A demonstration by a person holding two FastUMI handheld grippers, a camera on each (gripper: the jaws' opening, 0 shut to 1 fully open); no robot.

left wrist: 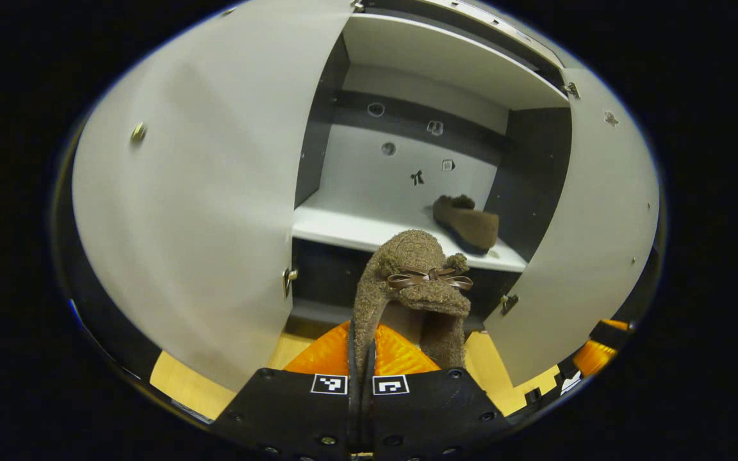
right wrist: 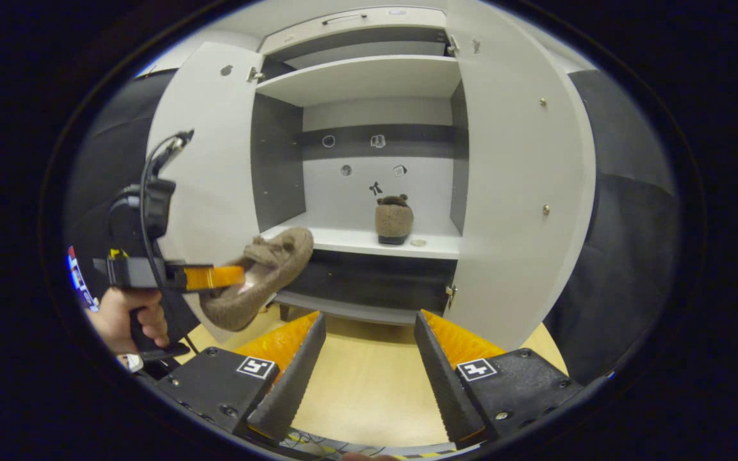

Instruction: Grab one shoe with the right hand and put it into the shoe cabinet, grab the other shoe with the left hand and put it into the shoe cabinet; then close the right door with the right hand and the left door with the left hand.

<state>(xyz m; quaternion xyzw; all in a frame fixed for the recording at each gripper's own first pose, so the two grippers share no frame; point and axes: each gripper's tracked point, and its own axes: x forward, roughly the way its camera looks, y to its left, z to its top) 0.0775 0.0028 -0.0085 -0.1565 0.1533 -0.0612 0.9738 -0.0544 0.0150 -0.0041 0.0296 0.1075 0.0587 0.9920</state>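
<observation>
Your left gripper (left wrist: 362, 368) has its fingers clenched on the second shoe (left wrist: 414, 288) — it hangs in the air in front of the open shoe cabinet (left wrist: 433, 64), toe toward the shelf (left wrist: 350, 230). The first shoe (right wrist: 394, 219) already sits on that shelf, toward its right side. Your right gripper (right wrist: 369, 358) is released, fingers spread wide above the table (right wrist: 362, 384), and both doors stand open — left door (right wrist: 205, 160), right door (right wrist: 516, 192).

One shoe (right wrist: 394, 219) sits on the cabinet shelf (right wrist: 369, 242) between both open doors (right wrist: 516, 192).
</observation>
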